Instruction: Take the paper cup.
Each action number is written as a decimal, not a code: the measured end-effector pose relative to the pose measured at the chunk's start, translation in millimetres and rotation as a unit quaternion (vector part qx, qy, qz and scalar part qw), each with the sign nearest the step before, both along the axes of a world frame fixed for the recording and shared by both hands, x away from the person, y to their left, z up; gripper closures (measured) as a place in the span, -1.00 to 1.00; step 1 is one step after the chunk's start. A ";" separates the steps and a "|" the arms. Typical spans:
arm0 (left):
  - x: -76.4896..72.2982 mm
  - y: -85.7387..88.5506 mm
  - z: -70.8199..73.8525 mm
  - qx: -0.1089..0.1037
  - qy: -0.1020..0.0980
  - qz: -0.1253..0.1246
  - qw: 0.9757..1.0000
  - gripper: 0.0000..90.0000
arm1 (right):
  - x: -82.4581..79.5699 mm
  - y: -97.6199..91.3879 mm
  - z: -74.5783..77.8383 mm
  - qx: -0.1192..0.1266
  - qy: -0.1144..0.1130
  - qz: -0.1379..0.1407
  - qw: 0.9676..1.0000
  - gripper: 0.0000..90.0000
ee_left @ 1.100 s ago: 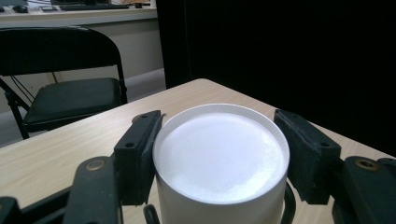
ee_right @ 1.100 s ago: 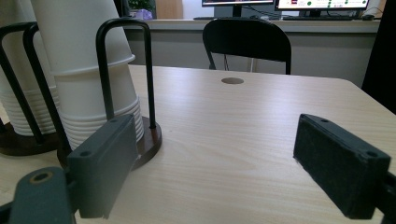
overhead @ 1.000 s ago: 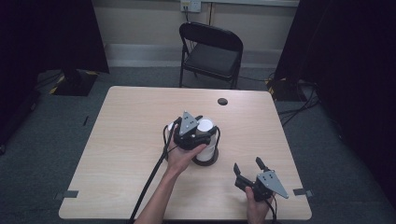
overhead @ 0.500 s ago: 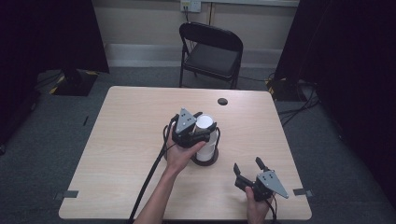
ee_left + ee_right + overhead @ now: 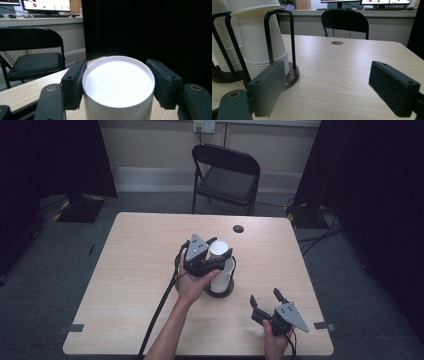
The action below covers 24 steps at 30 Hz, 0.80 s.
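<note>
In the left gripper view the white cup stack (image 5: 117,87) is cut off by the bottom edge, so its lower wall and base stay unseen; whether the right pad (image 5: 163,85) touches the cup's wall cannot be told; in the high view the left gripper (image 5: 212,256) and the hand (image 5: 192,282) hide much of the stack and its dark holder (image 5: 220,292); in the right gripper view the cups (image 5: 259,37) run off the top and left edges; the screens (image 5: 384,2) behind are too blurred to read.
</note>
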State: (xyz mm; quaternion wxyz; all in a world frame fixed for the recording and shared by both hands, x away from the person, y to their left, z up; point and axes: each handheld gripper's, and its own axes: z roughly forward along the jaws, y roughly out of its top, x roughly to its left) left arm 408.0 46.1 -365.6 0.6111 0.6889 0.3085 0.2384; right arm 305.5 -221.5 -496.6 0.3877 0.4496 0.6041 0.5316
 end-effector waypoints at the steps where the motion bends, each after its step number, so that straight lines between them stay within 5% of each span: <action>1: -0.1 0.6 0.3 -0.002 0.001 -0.001 1.000 -0.22 | 0.0 0.1 0.0 0.000 0.000 0.000 1.000 -0.71; 24: -3.7 14.6 17.7 -0.041 -0.023 -0.007 0.999 -0.22 | 0.1 0.5 0.0 -0.003 -0.001 0.002 1.000 -0.71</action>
